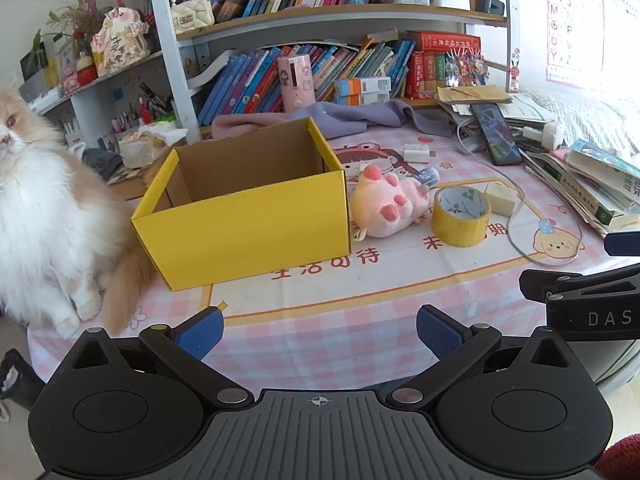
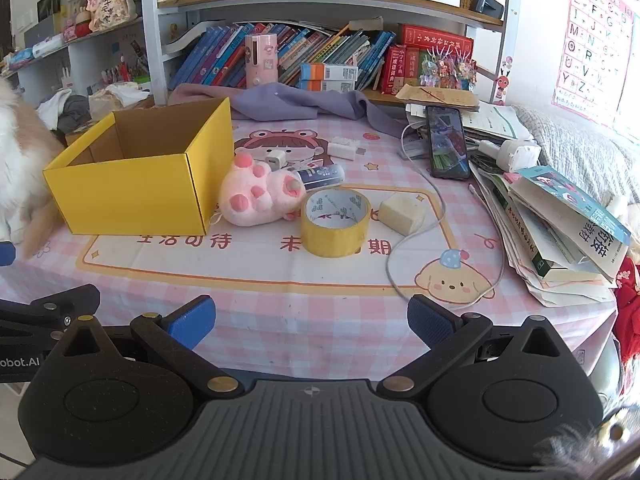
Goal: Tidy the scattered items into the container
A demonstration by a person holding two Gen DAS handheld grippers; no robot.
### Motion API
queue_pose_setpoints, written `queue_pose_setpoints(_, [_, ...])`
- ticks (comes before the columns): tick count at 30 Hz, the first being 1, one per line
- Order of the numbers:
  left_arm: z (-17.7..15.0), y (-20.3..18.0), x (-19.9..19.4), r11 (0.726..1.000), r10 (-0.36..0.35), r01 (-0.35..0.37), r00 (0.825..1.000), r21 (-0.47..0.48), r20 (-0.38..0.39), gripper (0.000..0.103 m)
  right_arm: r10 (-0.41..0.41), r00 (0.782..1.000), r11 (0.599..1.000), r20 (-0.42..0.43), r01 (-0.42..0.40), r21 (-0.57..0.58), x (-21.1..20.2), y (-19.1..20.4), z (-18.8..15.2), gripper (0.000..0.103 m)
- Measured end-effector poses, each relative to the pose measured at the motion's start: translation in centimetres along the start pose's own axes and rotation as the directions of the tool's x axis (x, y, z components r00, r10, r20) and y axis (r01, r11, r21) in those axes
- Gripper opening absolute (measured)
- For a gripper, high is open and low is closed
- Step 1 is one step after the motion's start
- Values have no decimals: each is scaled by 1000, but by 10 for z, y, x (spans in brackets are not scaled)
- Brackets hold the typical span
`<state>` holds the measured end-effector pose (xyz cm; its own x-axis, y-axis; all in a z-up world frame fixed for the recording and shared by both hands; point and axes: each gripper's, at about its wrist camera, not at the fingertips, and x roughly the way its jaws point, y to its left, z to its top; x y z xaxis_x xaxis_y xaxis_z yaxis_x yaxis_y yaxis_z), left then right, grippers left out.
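An open yellow cardboard box [image 1: 248, 220] [image 2: 132, 188] stands on the pink checked tablecloth, and no item shows inside it. To its right lie a pink plush paw toy [image 1: 386, 206] [image 2: 258, 196], a yellow tape roll [image 1: 460, 216] [image 2: 335, 222], a cream block charger [image 1: 499, 198] [image 2: 402, 212] with a cable, a dark small tube [image 2: 322, 175] and a white adapter [image 2: 344, 148]. My left gripper [image 1: 318, 334] hangs open over the near table edge, with nothing between its fingers. My right gripper [image 2: 312, 322] is open too, well short of the tape.
A fluffy cream cat [image 1: 44, 216] sits against the box's left side. A phone [image 2: 447, 142], stacked books and papers [image 2: 560, 224] crowd the right edge. A purple cloth [image 2: 304, 104] and bookshelves [image 2: 320, 52] line the back.
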<state>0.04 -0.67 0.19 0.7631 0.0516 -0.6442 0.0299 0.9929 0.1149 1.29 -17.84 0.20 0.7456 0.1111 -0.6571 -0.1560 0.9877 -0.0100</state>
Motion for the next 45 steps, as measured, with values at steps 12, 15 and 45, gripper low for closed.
queue_pose_setpoints(12, [1,-4,0,1000,-5,5,1000,15,2,103,1,1000,1000,0,-1,4,-1,-2,0,103])
queue_pose_setpoints(15, [1,-4,0,1000,-5,5,1000,15,-1,103,3,1000,1000,0,-3,3,0,-2,0,103])
queue_pose_setpoints(45, [2,6,-1,1000,-6,6,1000,9,17,103,-3,1000,1000,11,3,-23,3,9,2,103])
